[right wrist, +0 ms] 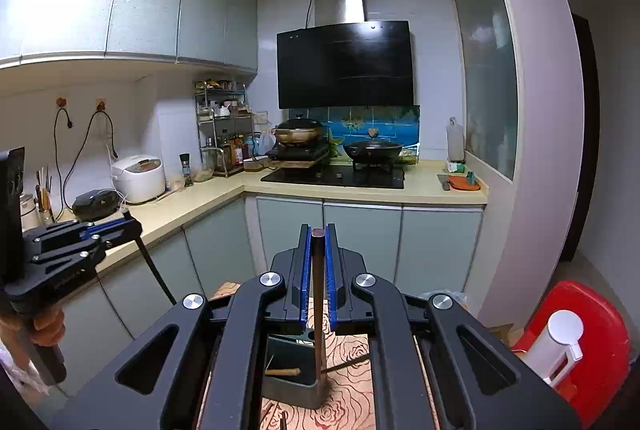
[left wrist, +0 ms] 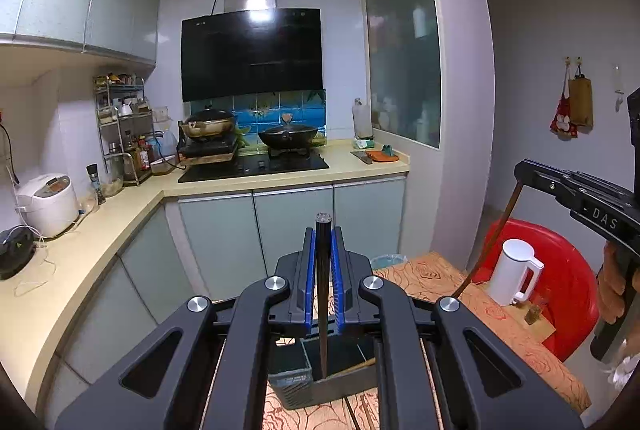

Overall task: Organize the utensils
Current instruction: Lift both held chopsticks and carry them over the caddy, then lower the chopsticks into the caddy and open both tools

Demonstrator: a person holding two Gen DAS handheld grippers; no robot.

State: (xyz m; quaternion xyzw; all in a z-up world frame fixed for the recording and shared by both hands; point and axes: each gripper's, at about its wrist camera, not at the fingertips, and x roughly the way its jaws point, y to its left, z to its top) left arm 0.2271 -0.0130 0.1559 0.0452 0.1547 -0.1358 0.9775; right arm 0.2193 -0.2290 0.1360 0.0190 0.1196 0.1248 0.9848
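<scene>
Left wrist view: left hand-held gripper (left wrist: 323,250) pinches a dark chopstick (left wrist: 322,294) between its blue pads (left wrist: 310,270), held upright. Its lower end reaches down into a dark utensil holder (left wrist: 304,390) standing on the rose-patterned tabletop (left wrist: 424,278). A wooden piece lies slanted inside the holder. At right, the right hand-held gripper (left wrist: 520,170) grips a brown chopstick (left wrist: 494,238), which slants down toward the tabletop. White kettle (left wrist: 514,272) stands near, red stool (left wrist: 568,286) behind it.

Right wrist view: right hand-held gripper (right wrist: 318,254) clamps the brown chopstick (right wrist: 319,310), near vertical, lower end at the right edge of the utensil holder (right wrist: 288,386); whether inside or just outside, cannot tell. Only here: a wooden handle (right wrist: 282,372) lying in the holder's compartment, and the left hand-held gripper (right wrist: 130,224) seen from the side, its dark chopstick (right wrist: 156,270) slanting downward.
</scene>
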